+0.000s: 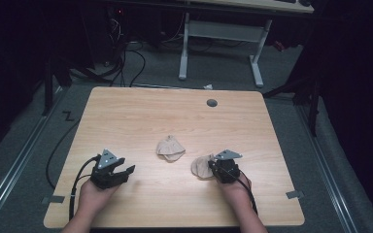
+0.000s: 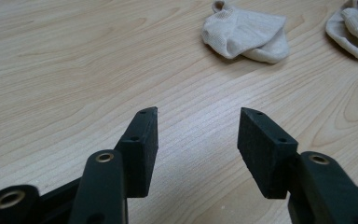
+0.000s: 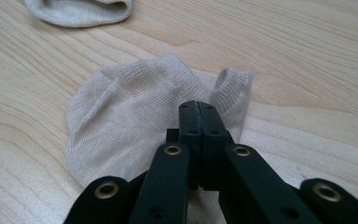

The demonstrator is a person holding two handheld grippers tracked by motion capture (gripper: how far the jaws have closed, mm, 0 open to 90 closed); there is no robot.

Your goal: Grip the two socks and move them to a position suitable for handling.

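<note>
High view: wooden desk [image 1: 141, 116]; middle sock [image 1: 170, 148] lies crumpled near its centre. Second sock [image 1: 201, 166] just right of it, touching the right gripper [image 1: 217, 167]. Left gripper [image 1: 124, 171] well left of the middle sock.

Left gripper view: fingers [image 2: 142, 149] spread apart over bare wood, both socks beyond.

Right gripper view: fingers [image 3: 192, 135] pressed together over the second sock; whether cloth is pinched, cannot tell.

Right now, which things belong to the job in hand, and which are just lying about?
In the job, as far as I can judge:
near sock, under the shut right gripper
second sock
left gripper, open over bare table

Lying about:
white desk frame
floor cables
</note>
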